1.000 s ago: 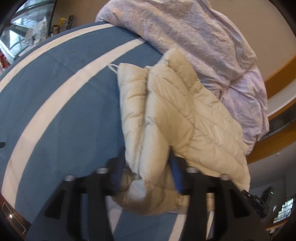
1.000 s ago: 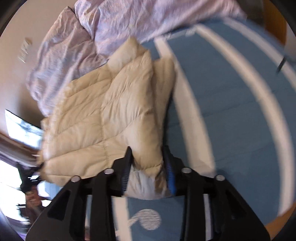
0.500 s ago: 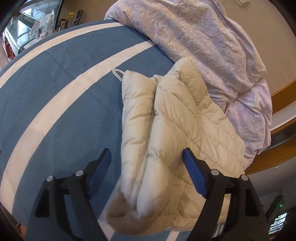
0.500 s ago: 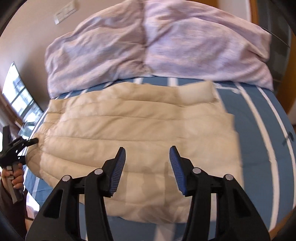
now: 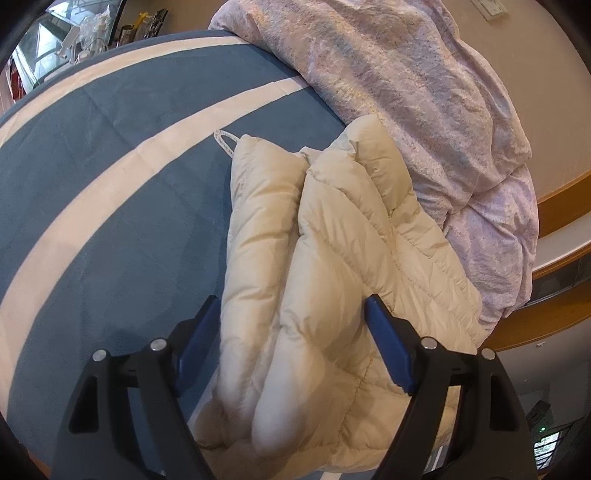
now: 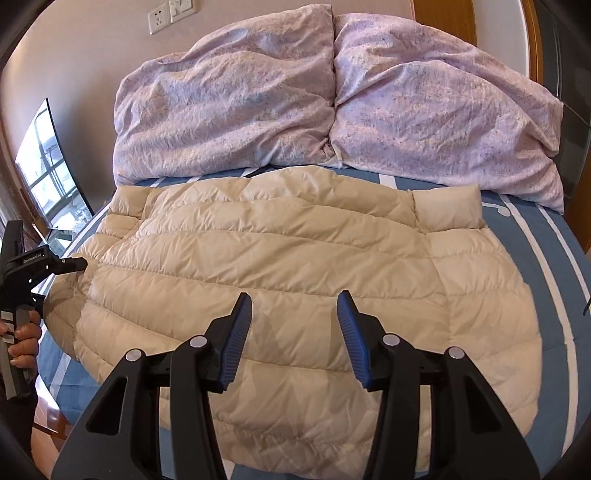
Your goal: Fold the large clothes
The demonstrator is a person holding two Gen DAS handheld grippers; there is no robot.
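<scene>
A cream quilted down jacket (image 6: pixel 295 258) lies folded flat on the blue striped bedcover (image 6: pixel 554 258). In the left wrist view its doubled-over edge (image 5: pixel 295 258) runs straight toward me, a thin loop cord (image 5: pixel 225 138) sticking out at the far end. My left gripper (image 5: pixel 291 306) is open and straddles that thick edge; the blue pads (image 5: pixel 388 350) do not squeeze it. My right gripper (image 6: pixel 294 299) hovers open over the jacket's near half, nothing between its fingers. At the far left of the right wrist view a person's hand (image 6: pixel 24 332) holds the left gripper's handle.
Two rumpled lilac pillows (image 6: pixel 332 110) pile against the wall at the head of the bed, touching the jacket's far edge. A wooden headboard (image 6: pixel 532 37) rises at the right. A window (image 6: pixel 48 177) and a cluttered shelf (image 5: pixel 92 29) lie beyond the bed.
Both grippers let go of the jacket's edge and widened. The right gripper swung round and now faces the pillows across the jacket. The left gripper stayed over the folded edge.
</scene>
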